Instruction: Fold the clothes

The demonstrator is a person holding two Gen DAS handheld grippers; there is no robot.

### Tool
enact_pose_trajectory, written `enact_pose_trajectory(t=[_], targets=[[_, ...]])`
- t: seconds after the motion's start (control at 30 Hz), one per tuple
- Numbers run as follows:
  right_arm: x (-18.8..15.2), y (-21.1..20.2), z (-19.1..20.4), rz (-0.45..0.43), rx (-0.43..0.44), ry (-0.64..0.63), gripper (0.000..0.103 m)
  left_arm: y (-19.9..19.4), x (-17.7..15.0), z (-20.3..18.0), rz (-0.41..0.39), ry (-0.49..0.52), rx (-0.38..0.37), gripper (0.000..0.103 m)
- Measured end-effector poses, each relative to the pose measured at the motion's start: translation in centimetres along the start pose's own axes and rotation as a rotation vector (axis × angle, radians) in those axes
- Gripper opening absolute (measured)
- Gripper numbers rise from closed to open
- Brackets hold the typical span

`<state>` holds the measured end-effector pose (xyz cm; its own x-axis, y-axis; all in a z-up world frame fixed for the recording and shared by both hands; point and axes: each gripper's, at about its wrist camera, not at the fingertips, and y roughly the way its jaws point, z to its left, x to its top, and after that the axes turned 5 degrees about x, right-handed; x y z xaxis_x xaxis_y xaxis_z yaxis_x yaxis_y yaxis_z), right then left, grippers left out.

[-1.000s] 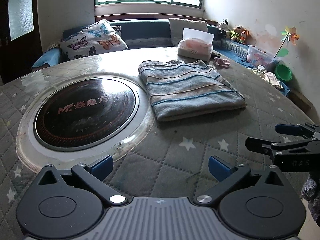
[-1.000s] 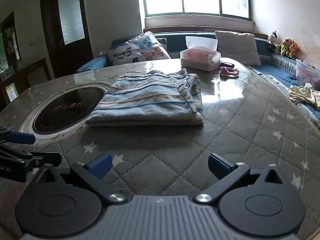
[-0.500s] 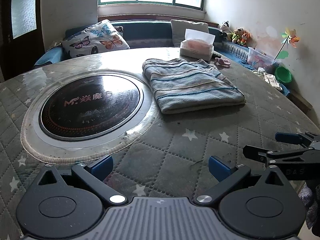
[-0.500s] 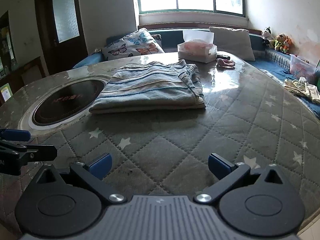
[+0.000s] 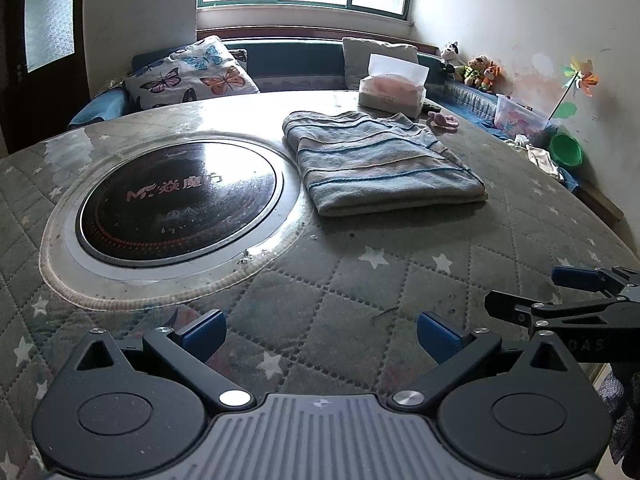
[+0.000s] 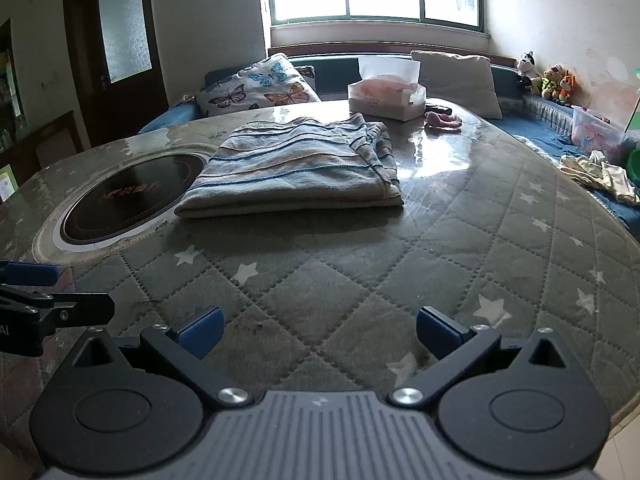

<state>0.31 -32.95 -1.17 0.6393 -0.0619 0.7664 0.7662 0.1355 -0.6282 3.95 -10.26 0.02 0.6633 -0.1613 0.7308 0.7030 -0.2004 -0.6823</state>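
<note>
Left gripper (image 5: pixel 320 330): jaws spread wide, nothing between them, held low and level. Right gripper (image 6: pixel 318 328): likewise wide apart, nothing held, level, just beside the left and pointing the same way.

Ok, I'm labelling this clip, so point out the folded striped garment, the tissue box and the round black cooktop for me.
folded striped garment (image 5: pixel 380 164), left wrist view, middle of its top layer.
tissue box (image 6: pixel 386 98), right wrist view, front face of the box.
round black cooktop (image 5: pixel 178 200), left wrist view, centre of the glass.

Home living room: cushioned window bench (image 6: pixel 552 136), butterfly pillow (image 5: pixel 192 74), plush toys (image 5: pixel 476 70).
</note>
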Motion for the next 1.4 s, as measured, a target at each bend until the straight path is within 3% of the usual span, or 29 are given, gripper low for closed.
enact_pose_trajectory(t=[1.4], targets=[[-0.3, -1.7, 1.6, -0.02, 0.022, -0.037, 0.103, -1.9, -0.5, -1.0, -0.019, 0.017, -0.013, 0.103]])
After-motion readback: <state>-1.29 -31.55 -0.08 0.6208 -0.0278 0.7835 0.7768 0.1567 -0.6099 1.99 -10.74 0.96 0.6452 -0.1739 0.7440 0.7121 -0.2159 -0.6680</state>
